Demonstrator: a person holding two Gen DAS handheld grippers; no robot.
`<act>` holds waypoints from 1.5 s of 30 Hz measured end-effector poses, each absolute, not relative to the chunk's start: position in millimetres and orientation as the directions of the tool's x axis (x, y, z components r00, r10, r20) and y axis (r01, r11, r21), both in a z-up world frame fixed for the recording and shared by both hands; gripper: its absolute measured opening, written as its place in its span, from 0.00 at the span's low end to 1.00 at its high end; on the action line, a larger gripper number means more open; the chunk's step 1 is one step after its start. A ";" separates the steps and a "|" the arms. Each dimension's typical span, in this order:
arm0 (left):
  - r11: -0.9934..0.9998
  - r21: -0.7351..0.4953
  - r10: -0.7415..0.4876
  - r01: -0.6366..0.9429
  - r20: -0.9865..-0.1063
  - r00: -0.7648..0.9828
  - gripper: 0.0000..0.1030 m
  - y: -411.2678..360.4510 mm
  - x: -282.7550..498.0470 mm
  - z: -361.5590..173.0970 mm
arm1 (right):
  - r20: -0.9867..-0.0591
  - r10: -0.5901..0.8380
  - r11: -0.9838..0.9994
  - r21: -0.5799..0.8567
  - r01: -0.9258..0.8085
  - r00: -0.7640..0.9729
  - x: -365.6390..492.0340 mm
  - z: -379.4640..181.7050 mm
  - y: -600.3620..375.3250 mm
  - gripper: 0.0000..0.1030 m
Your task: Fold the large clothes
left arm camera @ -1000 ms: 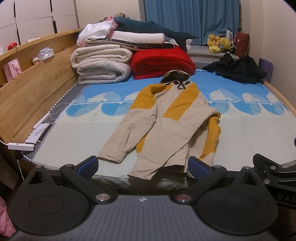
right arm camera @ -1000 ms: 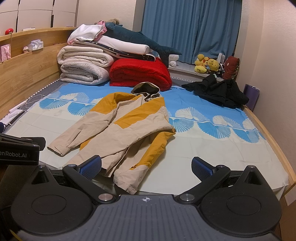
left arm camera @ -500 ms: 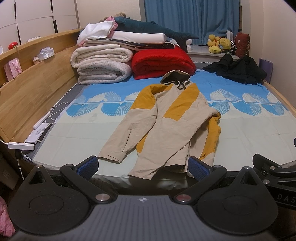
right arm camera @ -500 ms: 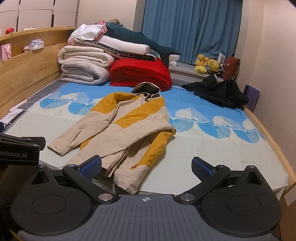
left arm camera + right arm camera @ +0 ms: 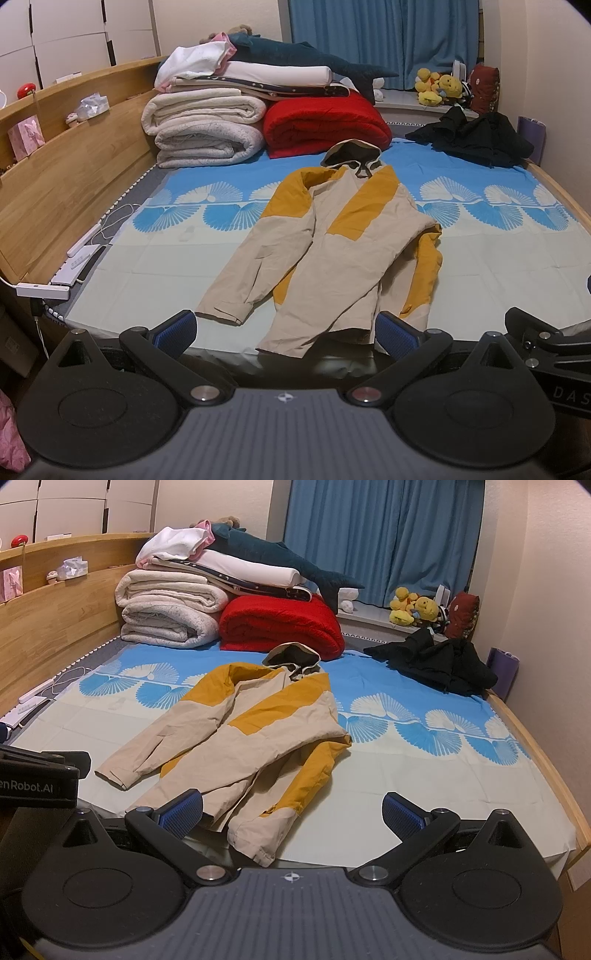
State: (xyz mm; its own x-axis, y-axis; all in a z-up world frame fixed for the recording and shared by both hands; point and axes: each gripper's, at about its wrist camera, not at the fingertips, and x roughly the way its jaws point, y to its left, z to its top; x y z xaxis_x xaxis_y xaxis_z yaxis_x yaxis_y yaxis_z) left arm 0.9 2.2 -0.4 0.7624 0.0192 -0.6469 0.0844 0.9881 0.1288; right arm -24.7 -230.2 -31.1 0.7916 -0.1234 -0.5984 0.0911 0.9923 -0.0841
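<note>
A beige and mustard hooded jacket [image 5: 332, 251] lies spread face down on the bed, hood toward the far end, hem at the near edge. It also shows in the right wrist view [image 5: 240, 738]. My left gripper [image 5: 284, 330] is open and empty, just short of the jacket's hem at the bed's near edge. My right gripper [image 5: 291, 812] is open and empty, with the jacket's right sleeve cuff [image 5: 255, 845] between its fingers' line and the bed edge. Neither gripper touches the jacket.
Folded white quilts [image 5: 207, 129] and a red quilt [image 5: 325, 122] are stacked at the far end with a plush shark [image 5: 280, 554] on top. A black garment [image 5: 476, 136] lies at the far right. A wooden headboard [image 5: 55, 184] runs along the left, with a power strip [image 5: 42, 290].
</note>
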 end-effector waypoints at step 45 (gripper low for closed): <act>0.913 0.192 0.321 -0.359 -0.883 0.342 1.00 148.8 213.5 -122.3 | -0.741 0.219 0.848 0.467 0.253 0.635 384.2 -209.9 -319.2 0.00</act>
